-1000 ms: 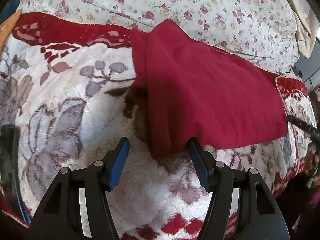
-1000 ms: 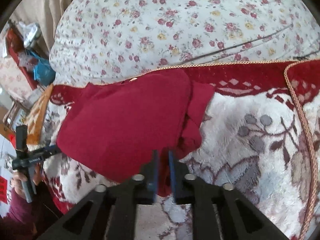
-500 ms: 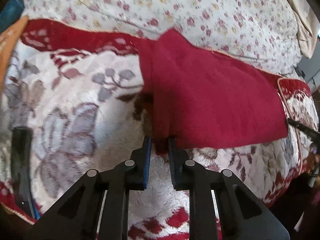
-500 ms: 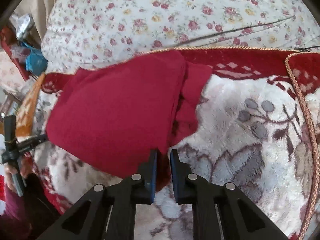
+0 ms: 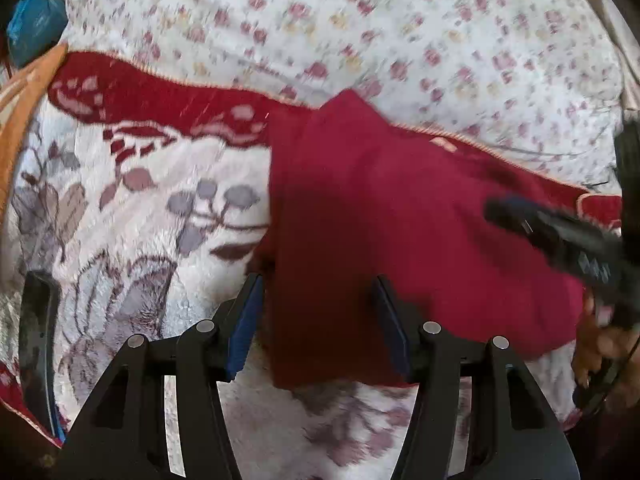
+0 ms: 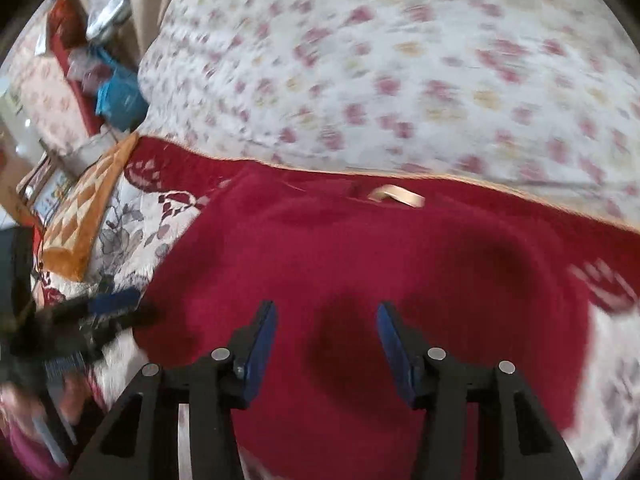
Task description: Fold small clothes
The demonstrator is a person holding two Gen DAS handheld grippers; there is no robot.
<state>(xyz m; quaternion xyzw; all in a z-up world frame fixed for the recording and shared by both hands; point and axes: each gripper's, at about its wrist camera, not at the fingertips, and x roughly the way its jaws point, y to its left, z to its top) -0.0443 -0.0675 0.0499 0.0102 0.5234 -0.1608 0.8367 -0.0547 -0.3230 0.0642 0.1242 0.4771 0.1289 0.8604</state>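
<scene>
2 grippers open, red garment flat

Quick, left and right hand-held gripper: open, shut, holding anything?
Left hand-held gripper: open, just opened, over the red garment.
Right hand-held gripper: open, just opened, holding nothing.

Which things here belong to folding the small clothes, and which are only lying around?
For the job:
- red garment, lying on the plush blanket
- left gripper, jaws just opened, cloth between the pads, unpressed
- right gripper, jaws just opened above the cloth

Only lying around:
- floral quilt
- orange patterned cloth
- blue bag
</scene>
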